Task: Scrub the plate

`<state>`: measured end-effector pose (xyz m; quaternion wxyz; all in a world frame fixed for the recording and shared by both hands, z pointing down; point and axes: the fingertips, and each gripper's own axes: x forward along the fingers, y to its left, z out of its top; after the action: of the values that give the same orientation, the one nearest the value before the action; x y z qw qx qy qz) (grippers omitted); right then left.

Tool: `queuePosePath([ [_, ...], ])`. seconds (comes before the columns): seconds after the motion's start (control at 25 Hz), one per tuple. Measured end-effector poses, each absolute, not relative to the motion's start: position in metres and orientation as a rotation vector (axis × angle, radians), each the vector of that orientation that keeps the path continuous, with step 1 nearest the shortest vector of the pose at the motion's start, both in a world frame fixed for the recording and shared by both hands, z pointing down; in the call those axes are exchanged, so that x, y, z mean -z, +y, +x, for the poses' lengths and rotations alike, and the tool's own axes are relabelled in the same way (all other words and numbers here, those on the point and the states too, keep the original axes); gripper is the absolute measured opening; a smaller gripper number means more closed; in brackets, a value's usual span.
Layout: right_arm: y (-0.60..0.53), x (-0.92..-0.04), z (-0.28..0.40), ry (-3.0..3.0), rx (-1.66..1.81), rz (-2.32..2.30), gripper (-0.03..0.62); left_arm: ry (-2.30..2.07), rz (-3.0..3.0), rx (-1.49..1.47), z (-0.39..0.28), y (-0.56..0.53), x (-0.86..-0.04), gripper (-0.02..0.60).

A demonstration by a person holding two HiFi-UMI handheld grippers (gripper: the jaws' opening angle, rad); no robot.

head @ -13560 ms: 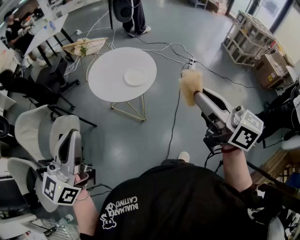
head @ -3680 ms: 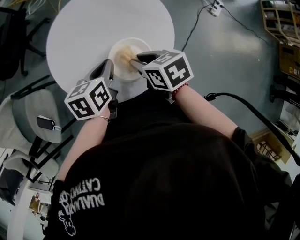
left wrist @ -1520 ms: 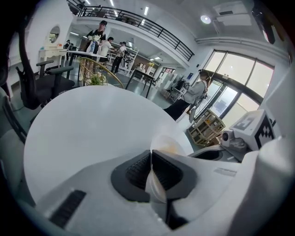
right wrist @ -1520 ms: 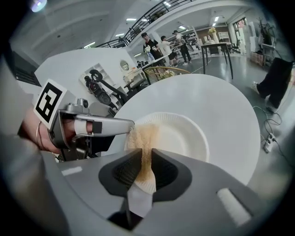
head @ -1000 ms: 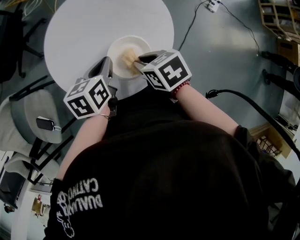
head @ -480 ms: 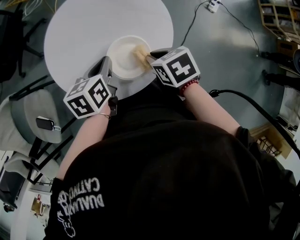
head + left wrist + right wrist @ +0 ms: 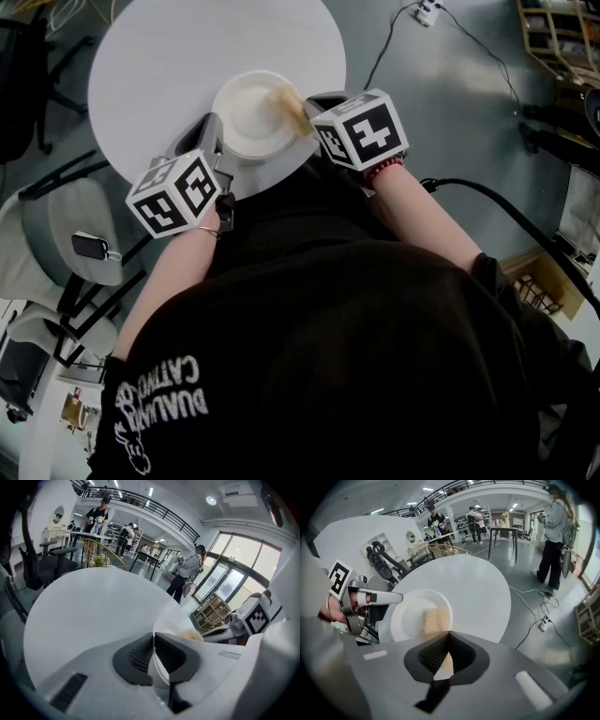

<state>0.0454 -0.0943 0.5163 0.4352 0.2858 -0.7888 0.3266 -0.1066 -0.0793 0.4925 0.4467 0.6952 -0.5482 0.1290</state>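
A white plate lies near the front edge of the round white table. My left gripper is shut on the plate's near-left rim, and the thin white rim shows pinched between its jaws. My right gripper is shut on a tan sponge, which rests on the right side of the plate. In the right gripper view the sponge lies flat on the plate, right in front of the right gripper, and the left gripper reaches in from the left.
Grey office chairs stand left of the table. A black cable runs over the floor to a power strip at the upper right. People stand farther off in the room. A wire basket is beyond the table.
My right gripper has slid the sponge from the middle of the plate to its right side. The left gripper and the plate have stayed put.
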Motion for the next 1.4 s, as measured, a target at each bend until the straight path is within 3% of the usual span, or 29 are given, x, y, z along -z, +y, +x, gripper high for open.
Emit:
queuePosePath([
  [0.36, -0.12, -0.483, 0.044, -2.067, -0.915, 0.794, 0.006, -1.376, 1.685, -0.26, -0.11, -0.08, -0.492, 0.012],
  [0.84, -0.058, -0.45, -0.042, -2.217, -1.145, 0.311, 0.006, -1.408, 1.628, -0.213, -0.118, -0.077, -0.494, 0.012],
  [1.4, -0.016, -0.504, -0.057, -2.047, -0.617, 0.075, 0.006, -1.397, 1.623, -0.228, -0.123, -0.073, -0.497, 0.012],
])
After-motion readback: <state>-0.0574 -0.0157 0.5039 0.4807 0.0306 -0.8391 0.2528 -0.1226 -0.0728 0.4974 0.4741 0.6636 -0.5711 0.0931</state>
